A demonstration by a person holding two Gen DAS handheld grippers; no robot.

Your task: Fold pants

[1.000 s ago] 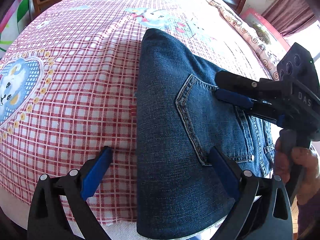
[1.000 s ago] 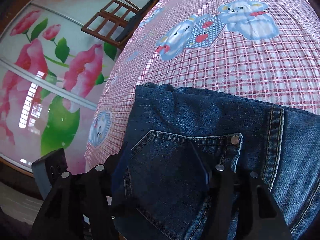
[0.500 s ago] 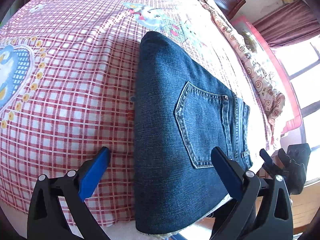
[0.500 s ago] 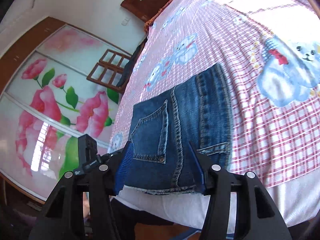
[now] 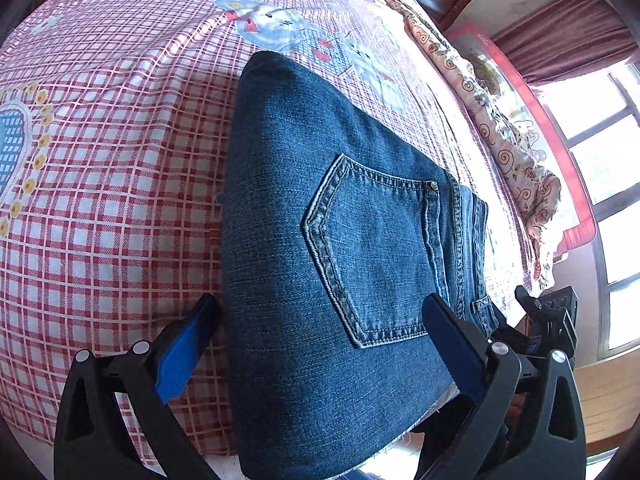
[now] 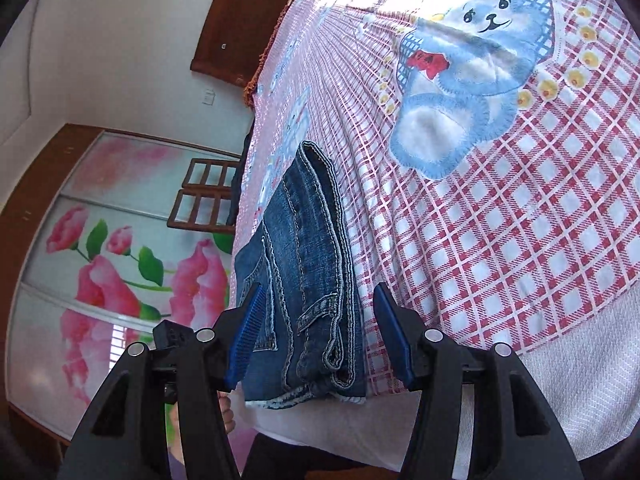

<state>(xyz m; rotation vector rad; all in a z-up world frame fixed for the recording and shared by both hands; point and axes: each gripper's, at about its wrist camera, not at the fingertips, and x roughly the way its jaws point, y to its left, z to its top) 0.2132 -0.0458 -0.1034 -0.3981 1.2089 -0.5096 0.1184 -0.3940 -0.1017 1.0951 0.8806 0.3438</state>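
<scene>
The blue jeans (image 5: pixel 320 240) lie folded in a compact stack on the checked bed sheet (image 5: pixel 100 200), back pocket up, near the bed's front edge. My left gripper (image 5: pixel 320 340) is open above the stack's near end, empty, its blue pads (image 5: pixel 180 348) spread wide. In the right wrist view the jeans (image 6: pixel 304 280) show edge-on with stacked layers. My right gripper (image 6: pixel 316 332) is open and empty, off the bed's edge beside the waistband end. It also shows in the left wrist view (image 5: pixel 548 320) at the right.
A rolled floral quilt (image 5: pixel 500 120) lies along the bed's far side by a window. A wardrobe with flower-painted doors (image 6: pixel 100 260) and a wooden chair (image 6: pixel 204 200) stand beyond the bed. The dark headboard (image 6: pixel 240 20) is at the far end.
My right gripper has let go of the jeans and pulled back off the bed's edge, swinging round to their side. My left gripper has lifted back a little.
</scene>
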